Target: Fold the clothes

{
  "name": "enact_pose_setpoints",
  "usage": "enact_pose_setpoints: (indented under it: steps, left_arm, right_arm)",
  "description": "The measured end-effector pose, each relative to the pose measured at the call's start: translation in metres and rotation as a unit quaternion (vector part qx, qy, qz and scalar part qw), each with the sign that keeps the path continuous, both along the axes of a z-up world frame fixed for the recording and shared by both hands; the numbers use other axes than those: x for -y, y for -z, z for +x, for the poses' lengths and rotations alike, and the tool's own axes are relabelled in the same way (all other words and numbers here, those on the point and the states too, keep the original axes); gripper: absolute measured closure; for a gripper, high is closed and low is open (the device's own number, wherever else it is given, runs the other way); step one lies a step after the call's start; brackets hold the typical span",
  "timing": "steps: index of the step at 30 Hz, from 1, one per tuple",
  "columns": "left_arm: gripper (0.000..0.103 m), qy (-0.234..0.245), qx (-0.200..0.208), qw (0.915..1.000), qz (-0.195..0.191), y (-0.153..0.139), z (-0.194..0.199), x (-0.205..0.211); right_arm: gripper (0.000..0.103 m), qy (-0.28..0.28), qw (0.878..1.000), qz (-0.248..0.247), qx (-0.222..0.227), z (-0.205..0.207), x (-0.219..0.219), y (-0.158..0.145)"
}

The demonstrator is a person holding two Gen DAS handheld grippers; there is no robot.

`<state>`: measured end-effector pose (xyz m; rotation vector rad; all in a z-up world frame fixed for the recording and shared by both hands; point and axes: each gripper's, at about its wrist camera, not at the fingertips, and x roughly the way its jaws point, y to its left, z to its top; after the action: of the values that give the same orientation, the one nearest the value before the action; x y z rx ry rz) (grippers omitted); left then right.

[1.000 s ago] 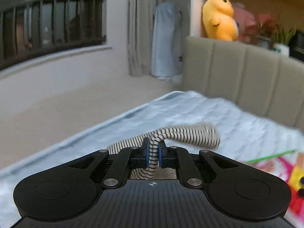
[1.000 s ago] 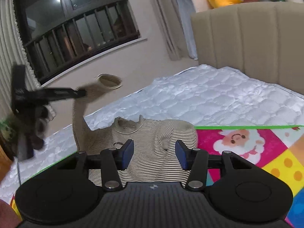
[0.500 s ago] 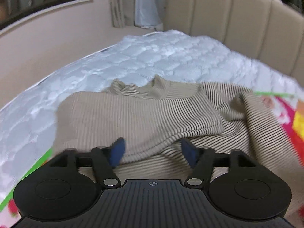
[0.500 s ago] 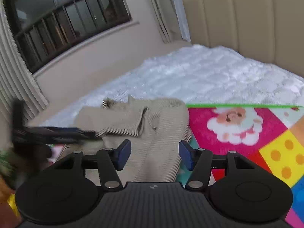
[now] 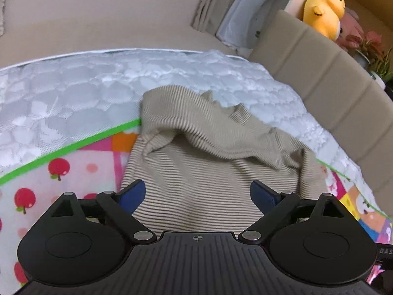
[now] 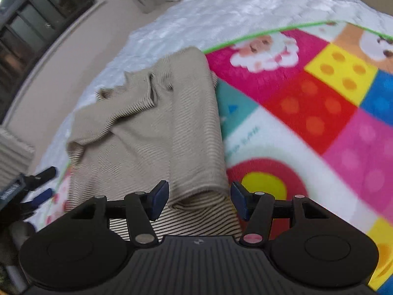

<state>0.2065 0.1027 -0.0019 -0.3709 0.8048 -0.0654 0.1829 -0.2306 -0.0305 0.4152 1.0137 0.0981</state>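
**A:** Where does your striped sweater lie?

**B:** It lies on the bed, partly on the colourful play mat and partly on the white quilted mattress. Its collar end reaches onto the mattress; its lower part rests on the mat. One sleeve is folded across the chest, loose and rumpled.

**A:** And your left hand-held gripper?

**B:** Your left one hangs tilted down over the sweater's body, its blue pads set wide and still spreading. Striped fabric shows below the gap, but neither pad presses on it. From the right wrist camera you can see this gripper at the left edge, beside the sweater's side.

**A:** Your right hand-held gripper?

**B:** Your right one points down at the sweater's near right edge, where a folded layer ends in a soft ridge. Its jaws stand partly apart, one pad over the fabric, the other over the mat's edge. The ridge lies between them; no pad visibly grips it.

**A:** What else is in your frame?

**B:** A beige padded headboard stands behind the mattress. A yellow plush toy sits on the ledge above it, near a potted plant. Curtains hang in the corner, and a dark window with bars shows at the far left.
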Motion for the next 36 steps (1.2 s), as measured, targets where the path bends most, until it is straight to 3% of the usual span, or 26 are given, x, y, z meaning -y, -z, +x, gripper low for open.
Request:
enact_pose_setpoints:
  steps: [1, 2, 3, 4, 7, 10, 13, 19, 23, 27, 30, 36]
  left_arm:
    - [0.007, -0.002, 0.0, 1.0, 0.002, 0.003, 0.001, -0.003]
    - [0.007, -0.01, 0.001, 0.9999, -0.005, 0.003, 0.0, -0.009]
    - [0.007, -0.016, 0.004, 0.9997, -0.018, 0.004, 0.001, -0.014]
    - [0.007, -0.021, 0.008, 0.9993, -0.031, 0.004, 0.001, -0.019]
    - [0.007, -0.015, 0.021, 0.9991, -0.034, 0.006, 0.001, -0.023]
    - [0.007, 0.001, 0.03, 0.9991, -0.031, 0.006, 0.005, -0.023]
    - [0.006, 0.015, 0.04, 0.9981, -0.045, 0.007, 0.014, -0.022]
    - [0.005, 0.054, 0.064, 0.9959, -0.036, 0.011, 0.032, -0.014]
    - [0.005, 0.098, 0.043, 0.9941, 0.016, 0.023, 0.038, 0.001]
    - [0.005, 0.14, 0.004, 0.9831, 0.118, 0.04, 0.039, 0.018]
    - [0.005, 0.108, -0.027, 0.9802, 0.164, 0.054, 0.045, 0.008]
    - [0.005, 0.039, -0.035, 0.9933, 0.103, 0.049, 0.046, -0.033]
  right_arm:
    - [0.047, 0.002, 1.0, -0.01, 0.001, 0.0, -0.008, 0.006]
    - [0.059, 0.0, 1.0, -0.023, 0.004, 0.001, -0.015, 0.01]
    - [0.073, -0.011, 0.999, -0.044, 0.013, 0.002, -0.022, 0.009]
    - [0.096, -0.022, 0.997, -0.064, 0.023, 0.004, -0.027, 0.006]
    - [0.096, -0.035, 0.988, -0.13, 0.074, 0.015, -0.025, -0.028]
    - [0.096, -0.028, 0.964, -0.226, 0.137, 0.04, -0.013, -0.079]
    - [0.096, -0.009, 0.946, -0.274, 0.175, 0.071, 0.001, -0.126]
    - [0.096, -0.022, 0.948, -0.226, 0.221, 0.113, -0.021, -0.187]
    - [0.096, -0.077, 0.955, -0.173, 0.23, 0.131, -0.077, -0.196]
    - [0.096, -0.141, 0.953, -0.148, 0.223, 0.146, -0.143, -0.181]
    - [0.096, -0.174, 0.951, -0.137, 0.216, 0.153, -0.184, -0.159]
    - [0.096, -0.211, 0.952, -0.114, 0.189, 0.167, -0.243, -0.1]
